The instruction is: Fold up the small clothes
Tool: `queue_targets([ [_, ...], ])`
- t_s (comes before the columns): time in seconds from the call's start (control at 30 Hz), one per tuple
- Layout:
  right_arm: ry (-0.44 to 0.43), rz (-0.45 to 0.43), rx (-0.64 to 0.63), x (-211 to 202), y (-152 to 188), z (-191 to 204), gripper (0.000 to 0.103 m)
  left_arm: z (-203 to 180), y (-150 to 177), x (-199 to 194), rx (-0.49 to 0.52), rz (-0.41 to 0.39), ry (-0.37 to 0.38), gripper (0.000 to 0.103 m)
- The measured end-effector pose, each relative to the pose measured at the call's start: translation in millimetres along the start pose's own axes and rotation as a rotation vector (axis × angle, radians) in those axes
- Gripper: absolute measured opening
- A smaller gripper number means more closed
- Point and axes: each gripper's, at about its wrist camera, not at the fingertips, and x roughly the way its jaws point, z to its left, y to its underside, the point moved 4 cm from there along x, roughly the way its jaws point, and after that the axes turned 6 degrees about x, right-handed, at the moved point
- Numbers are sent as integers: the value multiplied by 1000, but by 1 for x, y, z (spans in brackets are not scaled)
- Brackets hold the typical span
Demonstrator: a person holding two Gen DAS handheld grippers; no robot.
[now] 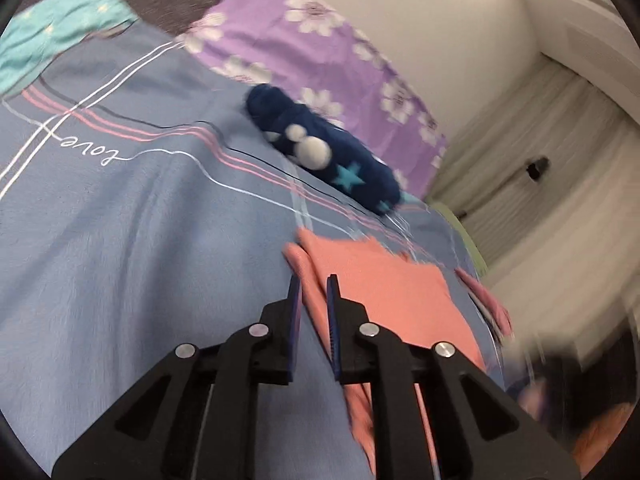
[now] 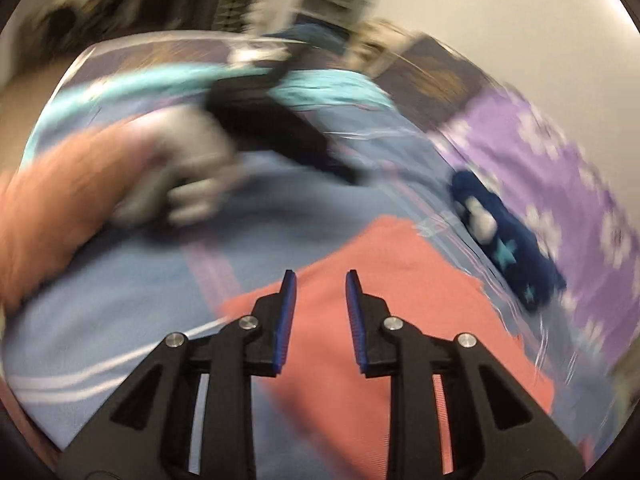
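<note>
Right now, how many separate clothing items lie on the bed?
2, possibly more hidden: a flat salmon-pink knit garment in front of both claws, and a rolled navy star-patterned fleece piece beyond it beside the purple floral bedding.

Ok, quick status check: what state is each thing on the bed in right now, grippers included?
Pink cloth: lying flat on the bedsheet, edge partly folded, not gripped.
Navy sock: rolled up, lying beside the purple floral cover.
Left gripper: open, jaws narrowly apart over the pink cloth's edge.
Right gripper: open, over the pink cloth, holding nothing.
Teal garment: crumpled at the far end of the bed.
</note>
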Motion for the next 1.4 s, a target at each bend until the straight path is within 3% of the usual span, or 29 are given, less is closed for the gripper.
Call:
queue_targets([
  [0.07,-8,44,133,20,-19,-45,24,-19,17,-2,59,31,36,14],
  [0.13,-40,118,226,50,-36,-75,24,-36,35,8,129,90,17,16],
  [0.27,-67,168,251,94,-62,-86,24,-50,62,29,209,213,-65,22],
  [0.4,-70,224,189,126,-75,-64,29,-44,63,26,188,205,-18,29],
  [0.53,-72,257,187,149,-77,-55,29,-25,60,20,88,172,10,29],
  [0.63,-85,258,208,152,-75,-59,32,-10,58,17,22,157,-9,28],
  [0.87,-99,266,232,155,-68,-68,37,-36,63,27,163,204,-9,27],
  [1.0,-98,263,220,155,-70,-68,40,-39,64,38,185,250,-34,27],
  [1.13,-94,278,198,166,-75,-63,45,-36,67,34,157,247,-29,27],
  [1.2,-74,308,159,177,-73,-55,45,-30,65,34,123,238,-35,14],
  [1.23,-53,321,133,182,-71,-51,43,-26,65,33,101,234,-43,6],
  [1.27,-11,340,91,190,-67,-48,32,-24,65,32,79,223,-48,3],
  [1.3,27,352,65,196,-64,-47,4,-25,65,31,73,214,-58,2],
  [1.33,72,352,63,201,-64,-50,3,-26,65,28,69,207,-69,2],
  [1.4,57,331,161,201,-72,-59,3,-26,69,27,63,213,-70,2],
])
